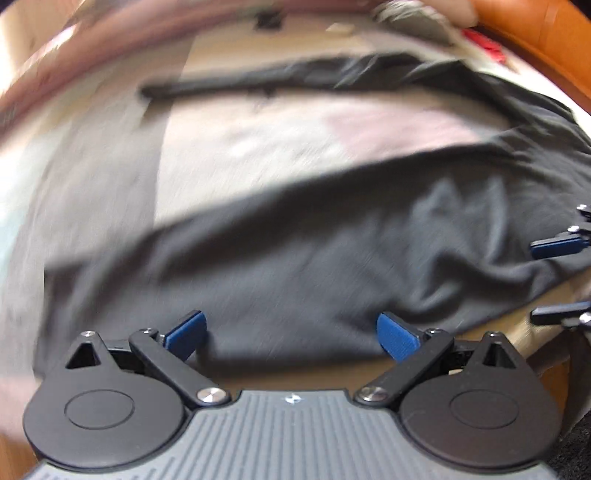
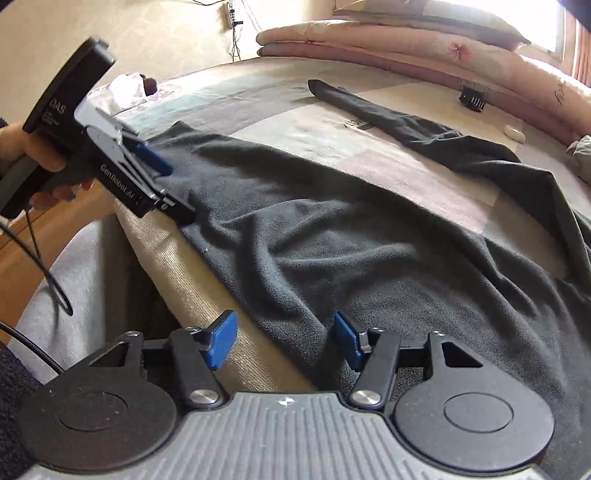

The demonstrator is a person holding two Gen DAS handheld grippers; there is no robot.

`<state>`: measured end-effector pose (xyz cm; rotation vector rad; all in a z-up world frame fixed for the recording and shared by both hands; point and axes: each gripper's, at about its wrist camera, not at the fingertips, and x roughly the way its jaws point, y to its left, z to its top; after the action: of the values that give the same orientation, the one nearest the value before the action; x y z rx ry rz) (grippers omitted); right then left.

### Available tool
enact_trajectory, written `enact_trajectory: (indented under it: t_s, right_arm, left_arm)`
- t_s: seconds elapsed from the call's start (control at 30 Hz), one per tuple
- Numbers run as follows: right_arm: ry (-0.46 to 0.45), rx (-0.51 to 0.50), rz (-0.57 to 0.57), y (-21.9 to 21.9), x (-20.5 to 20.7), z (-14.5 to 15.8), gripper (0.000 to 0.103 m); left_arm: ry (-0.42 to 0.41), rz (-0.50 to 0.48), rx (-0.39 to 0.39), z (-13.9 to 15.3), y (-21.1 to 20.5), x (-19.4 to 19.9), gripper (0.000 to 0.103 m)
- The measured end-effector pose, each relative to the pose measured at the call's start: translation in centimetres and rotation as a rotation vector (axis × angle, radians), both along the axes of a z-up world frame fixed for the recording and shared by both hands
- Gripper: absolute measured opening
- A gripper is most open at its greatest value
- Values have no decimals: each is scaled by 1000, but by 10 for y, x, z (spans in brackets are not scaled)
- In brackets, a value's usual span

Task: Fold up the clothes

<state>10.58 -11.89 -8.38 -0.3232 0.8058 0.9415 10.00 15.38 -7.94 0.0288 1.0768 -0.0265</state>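
My left claw (image 1: 291, 336) stands wide apart, the dark garment (image 1: 295, 251) spread on the bed (image 1: 258, 140) just ahead of its tips. My right claw (image 2: 284, 339) is half apart at the garment's near hem, pads not pressing it.

Left wrist view motion-blurred, dark garment (image 1: 295, 251) cut off at right edge, far bedding (image 1: 110, 44) smeared

A bed (image 2: 369, 122) with a patchwork sheet in beige, grey and pink filled the room. Folded pink quilts (image 2: 388, 40) lay along its far side. Daylight came through a window (image 2: 554, 29); the floor (image 2: 14, 258) was wooden.
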Motion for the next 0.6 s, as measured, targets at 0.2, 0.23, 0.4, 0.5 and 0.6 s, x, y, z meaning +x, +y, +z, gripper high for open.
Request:
enact_trajectory:
  t_s: [0.2, 0.23, 0.4, 0.5, 0.6]
  right_arm:
    - [12, -16, -30, 2, 0, -1, 66]
    - [17, -13, -36, 3, 0, -1, 68]
    - [39, -1, -65, 5, 2, -1, 72]
    - [42, -3, -72, 6, 2, 0, 72]
    - [47, 7, -77, 5, 2, -1, 75]
  left_arm:
    - [-125, 86, -132, 23, 46, -39, 99]
    - [-140, 114, -170, 25, 56, -43, 99]
    - [-199, 244, -303, 27, 104, -51, 97]
    - [-205, 295, -322, 25, 118, -50, 97]
    - [-198, 373, -425, 19, 135, -53, 97]
